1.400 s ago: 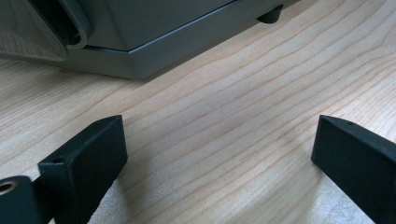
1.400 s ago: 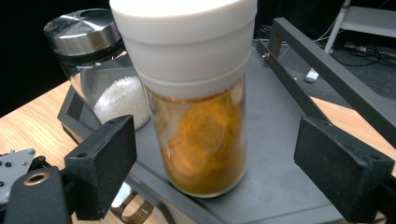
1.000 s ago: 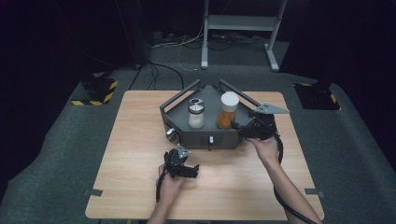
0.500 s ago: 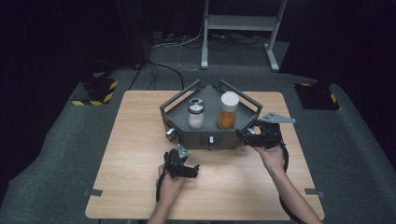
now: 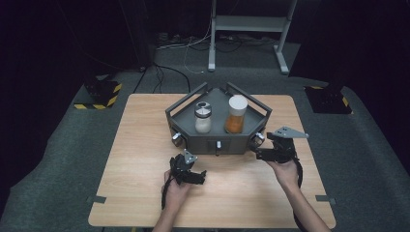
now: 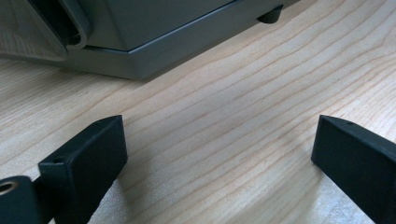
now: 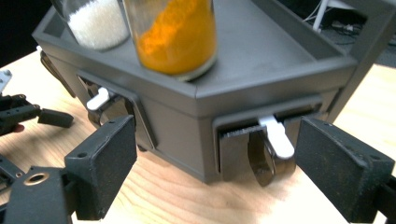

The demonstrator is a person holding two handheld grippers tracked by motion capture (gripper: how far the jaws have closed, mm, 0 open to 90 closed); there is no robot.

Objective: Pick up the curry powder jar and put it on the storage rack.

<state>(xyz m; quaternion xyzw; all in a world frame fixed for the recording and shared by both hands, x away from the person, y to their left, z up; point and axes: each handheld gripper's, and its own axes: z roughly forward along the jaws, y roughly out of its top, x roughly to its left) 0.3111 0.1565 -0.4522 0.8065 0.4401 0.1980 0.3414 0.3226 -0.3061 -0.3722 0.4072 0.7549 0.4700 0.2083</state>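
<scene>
Grey hexagonal rack (image 5: 193, 140) sits at the far middle of the wooden tabletop (image 5: 135, 159), its flat front wall toward the person. On its top tray stand two jars side by side and apart: a clear jar with white grains (image 5: 203, 117) under a silver cap on the left, a taller jar with orange powder (image 5: 235, 115) under a white cap on the right.

Right gripper (image 5: 261, 154) is at the rack's front right corner, just beside it, grey plate on top, held in the person's right hand (image 5: 284, 172). In the right gripper view its fingers (image 7: 105, 161) are released, spread wide, nothing pressed between them. Straight ahead of them, in a slot of the rack's angled face, hangs a shiny metal measuring spoon (image 7: 268, 156) with a white handle tab (image 7: 276, 135); the fingers flank it but are apart from it. A second white tab (image 7: 99, 99) shows in the neighbouring slot on the front wall. The orange jar (image 7: 175, 32) and white jar (image 7: 95, 18) rise above on the tray.

Left gripper (image 5: 199, 176) lies low on the tabletop in front of the rack, near its front wall but not touching, in the left hand (image 5: 176, 191). In the left gripper view its fingers (image 6: 88, 158) are released too, wide apart over bare wood, with the rack's base edge (image 6: 154, 51) beyond.
</scene>
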